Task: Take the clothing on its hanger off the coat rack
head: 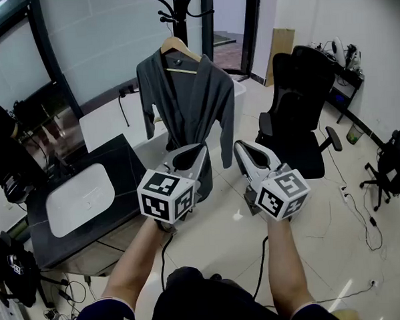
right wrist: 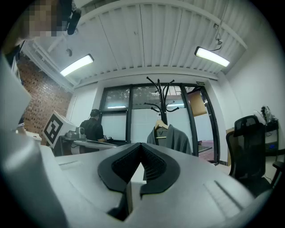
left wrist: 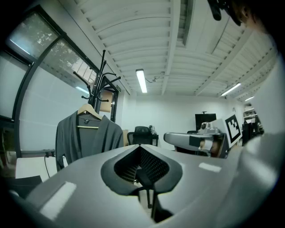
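Note:
A dark grey robe (head: pixel 187 103) hangs on a wooden hanger (head: pixel 179 49) from the black coat rack (head: pixel 179 16) ahead of me. Both grippers are held up side by side in front of it, well short of the cloth. My left gripper (head: pixel 198 149) points at the robe's lower part, jaws together and empty. My right gripper (head: pixel 240 147) is level with it, shut on nothing. The left gripper view has the robe (left wrist: pixel 82 138) at its left beyond the left gripper's closed jaws (left wrist: pixel 139 148). The right gripper view has the robe (right wrist: pixel 173 139) past the right gripper's closed jaws (right wrist: pixel 141 146).
A black office chair (head: pixel 298 117) stands right of the rack. A black table (head: pixel 116 164) carrying a white tray (head: pixel 78 199) is at the left, with a white tub (head: pixel 114 120) behind it. Cables lie on the tiled floor (head: pixel 349 208). A person (right wrist: pixel 92 127) stands far off.

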### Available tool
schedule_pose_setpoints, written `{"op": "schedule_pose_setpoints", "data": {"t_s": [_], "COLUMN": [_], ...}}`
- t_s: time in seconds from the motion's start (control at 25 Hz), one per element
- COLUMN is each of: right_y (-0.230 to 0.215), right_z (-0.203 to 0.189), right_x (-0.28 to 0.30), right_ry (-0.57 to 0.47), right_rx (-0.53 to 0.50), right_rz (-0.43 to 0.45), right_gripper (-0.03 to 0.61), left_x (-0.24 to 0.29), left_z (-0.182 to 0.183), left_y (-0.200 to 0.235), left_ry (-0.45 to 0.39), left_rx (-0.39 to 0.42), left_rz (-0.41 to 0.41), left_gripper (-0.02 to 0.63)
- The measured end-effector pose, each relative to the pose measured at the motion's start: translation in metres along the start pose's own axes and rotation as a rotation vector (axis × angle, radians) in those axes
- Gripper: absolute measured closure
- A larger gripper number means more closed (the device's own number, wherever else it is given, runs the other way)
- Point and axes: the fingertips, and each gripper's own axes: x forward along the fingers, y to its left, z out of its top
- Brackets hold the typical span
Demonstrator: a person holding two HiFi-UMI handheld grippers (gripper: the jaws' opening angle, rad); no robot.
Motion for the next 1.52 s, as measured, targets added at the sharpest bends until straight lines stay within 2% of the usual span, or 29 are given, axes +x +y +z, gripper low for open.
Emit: {"op": "schedule_pose_setpoints", "data": {"t_s": [0.24,0.44,0.92,1.24,1.52], "right_y": [-0.012,-0.021,-0.055,-0.086,-0.109], "right_z": [0.003,-0.006,0.0,0.006,0.015], "right_x": [0.007,0.032,0.122,0.186,0.212], "right_ry": [-0.006,0.008,0.034,0.028,0.019], "right_rx": [-0.001,0.006,-0.064,-0.094,-0.127], "right_rz": [0.007,0.027,0.076,0.036,-0.012], "right_gripper": [0.577,0.578,0.577,0.577,0.577], "left_x": [0.01,0.018,0.074,0.114,0.134], "left_z": [0.005,0.003,0.021,0.03,0.034], "left_y": [0.003,0.023,0.112,0.171,0.209], "left_ry": [-0.009,-0.014,-0.059,-0.045,-0.047], "left_rx": [0.007,-0.003,-0.02,-0.003,0.003], "left_rz": [0.012,0.041,0.054,0.015,0.006], "left_gripper": [0.601,0.601,0.601,0.601,0.601]}}
